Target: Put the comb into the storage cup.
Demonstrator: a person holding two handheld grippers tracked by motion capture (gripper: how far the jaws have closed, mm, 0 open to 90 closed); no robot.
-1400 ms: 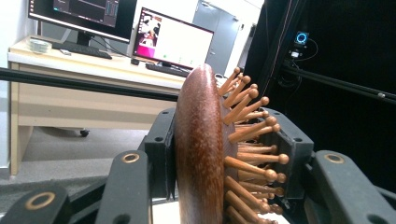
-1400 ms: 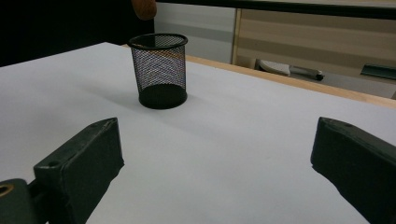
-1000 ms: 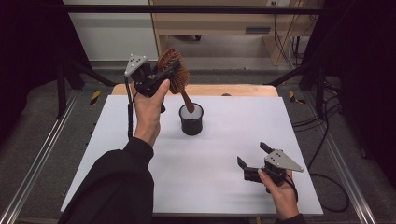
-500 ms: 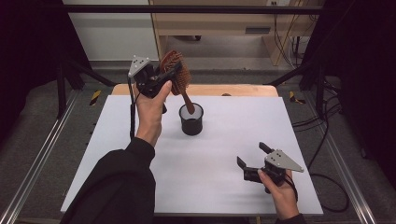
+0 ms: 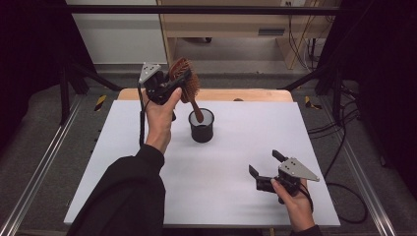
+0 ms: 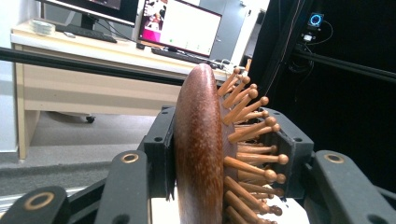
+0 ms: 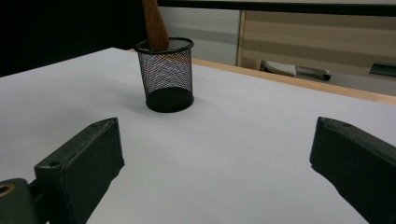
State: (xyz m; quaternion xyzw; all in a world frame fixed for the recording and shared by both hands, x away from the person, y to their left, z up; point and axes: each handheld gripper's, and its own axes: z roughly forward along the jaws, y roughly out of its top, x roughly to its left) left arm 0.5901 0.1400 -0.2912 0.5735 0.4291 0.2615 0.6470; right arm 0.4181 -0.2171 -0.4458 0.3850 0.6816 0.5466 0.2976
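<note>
My left gripper [image 5: 173,84] is clamped on the head of a wooden hairbrush [image 5: 187,83], and I hold it raised over the far part of the white table [image 5: 147,177]. Looking along that gripper's own camera, the jaws press on the brush head [image 6: 201,154] from both sides: one against its smooth brown back, the other among the round-tipped wooden bristles [image 6: 252,135]. The brush hangs tilted, head up and away from me, and its handle [image 5: 196,112] slants down into a small black mesh cup [image 5: 201,127] that stands upright on the table just beside my left hand [image 5: 160,118]. From my right gripper's camera I see the handle [image 7: 154,21] leaning against the cup's rim [image 7: 164,46]; I cannot tell whether its tip reaches the bottom.

My right gripper [image 5: 268,169] rests low near the table's near right corner, well apart from the cup, its jaws spread wide with nothing between them, pointing toward the cup.
</note>
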